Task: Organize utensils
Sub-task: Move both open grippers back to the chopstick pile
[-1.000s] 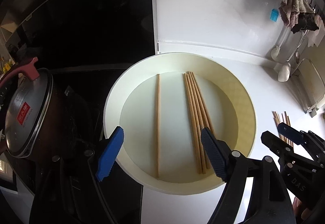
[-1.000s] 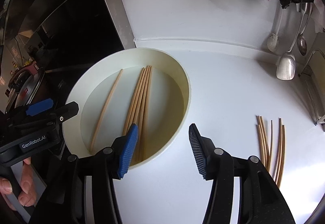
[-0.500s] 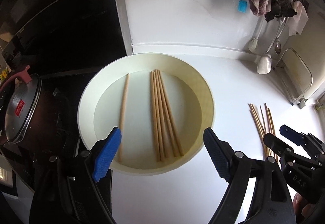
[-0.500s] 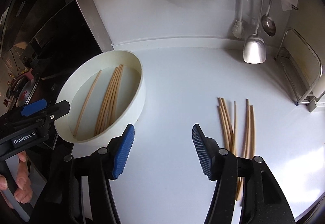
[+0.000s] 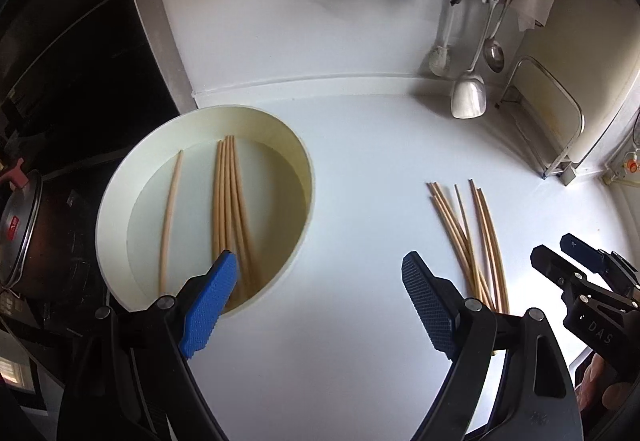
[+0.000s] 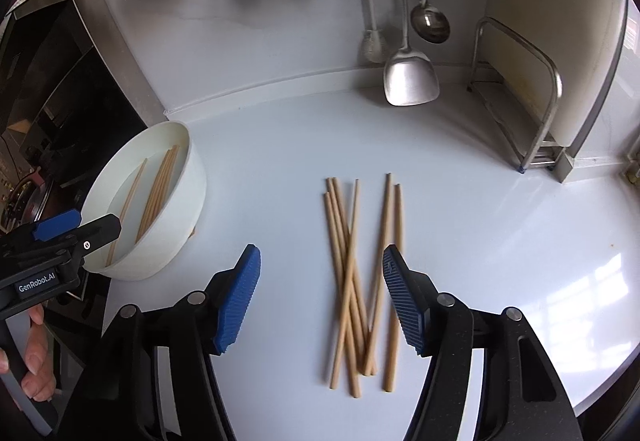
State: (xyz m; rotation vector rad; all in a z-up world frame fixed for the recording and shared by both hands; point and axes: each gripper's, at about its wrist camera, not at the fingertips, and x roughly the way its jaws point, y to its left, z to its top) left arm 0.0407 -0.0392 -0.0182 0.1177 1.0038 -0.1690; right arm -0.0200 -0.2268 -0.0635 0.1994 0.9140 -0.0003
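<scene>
Pale wooden chopsticks (image 6: 352,281) lie loose and crossed on the white counter (image 6: 500,241), slim and plain (several more rest inside the white bowl (image 6: 176,225) to the left). The right gripper (image 6: 322,297) hovers over them, jaws wide, holding nothing; the left gripper (image 5: 320,301) is likewise spread and empty.

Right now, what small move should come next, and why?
Probably lower the right gripper onto the loose chopsticks on the counter: its fingers are open right above them, and others already lie in the bowl.
</scene>
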